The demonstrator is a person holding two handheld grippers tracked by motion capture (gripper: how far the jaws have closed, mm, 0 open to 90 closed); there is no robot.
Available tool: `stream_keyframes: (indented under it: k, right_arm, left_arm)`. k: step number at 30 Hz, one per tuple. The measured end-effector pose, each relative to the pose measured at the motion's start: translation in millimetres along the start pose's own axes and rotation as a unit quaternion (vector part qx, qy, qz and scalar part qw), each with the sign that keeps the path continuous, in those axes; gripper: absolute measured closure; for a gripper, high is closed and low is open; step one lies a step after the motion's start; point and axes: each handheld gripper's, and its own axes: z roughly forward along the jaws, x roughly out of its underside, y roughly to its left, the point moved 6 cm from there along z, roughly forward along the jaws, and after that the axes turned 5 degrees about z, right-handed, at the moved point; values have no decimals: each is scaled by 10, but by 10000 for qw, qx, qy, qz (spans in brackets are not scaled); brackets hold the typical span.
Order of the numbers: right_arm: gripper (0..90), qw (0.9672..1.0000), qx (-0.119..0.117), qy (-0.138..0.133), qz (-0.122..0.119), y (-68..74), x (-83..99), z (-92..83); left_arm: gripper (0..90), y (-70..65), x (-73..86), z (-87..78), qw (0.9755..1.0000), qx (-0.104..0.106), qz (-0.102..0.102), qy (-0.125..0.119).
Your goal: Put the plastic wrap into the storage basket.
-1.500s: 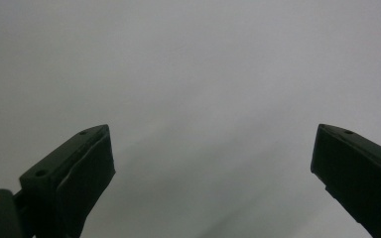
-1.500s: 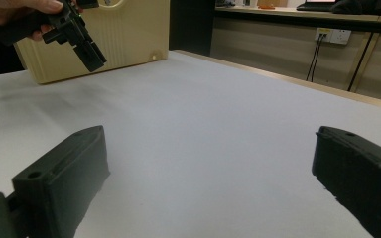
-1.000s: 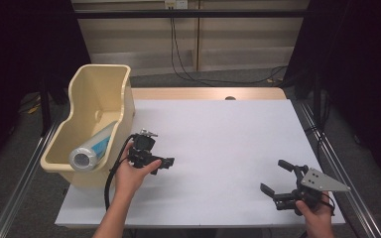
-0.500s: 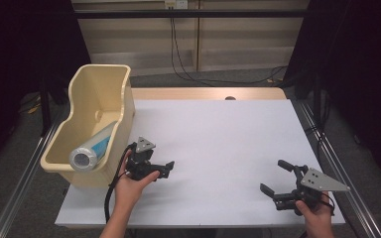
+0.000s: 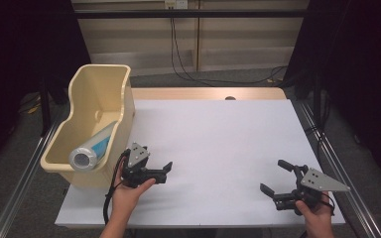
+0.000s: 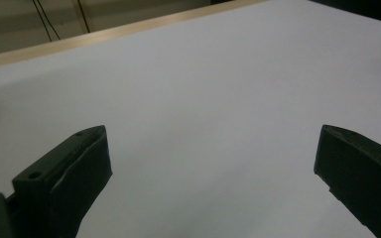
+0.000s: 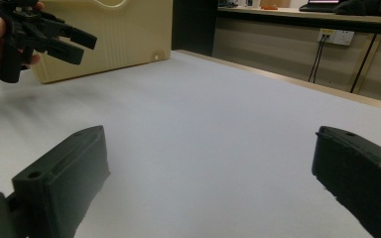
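White table, dark room behind; the tube lies in the cream bin at far left. Left gripper, jaws just opened wide and empty, has pulled clear; right gripper gapes empty near right, probably placing finished, hands resting next

White table sits bare in the middle, wooden strip along its far edge, and black cables dangle behind, perhaps from a wall socket.
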Motion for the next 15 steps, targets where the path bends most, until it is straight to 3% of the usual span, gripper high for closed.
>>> stream_keyframes:
  k: [2, 6, 15]
  right_arm:
    - [10, 10000, -9, 6, -7, 11, 1, 9]
    - [10, 10000, -23, 13, -22, 21, -1, 13]
    - [10, 10000, -50, 21, -67, 43, -5, 21]
  left_arm:
    - [8, -26, -9, -23, 9998, -3, 138, -135]
    - [5, -45, -22, -48, 9993, -107, 203, -285]
    - [2, -100, -72, -121, 9969, -153, 200, -741]
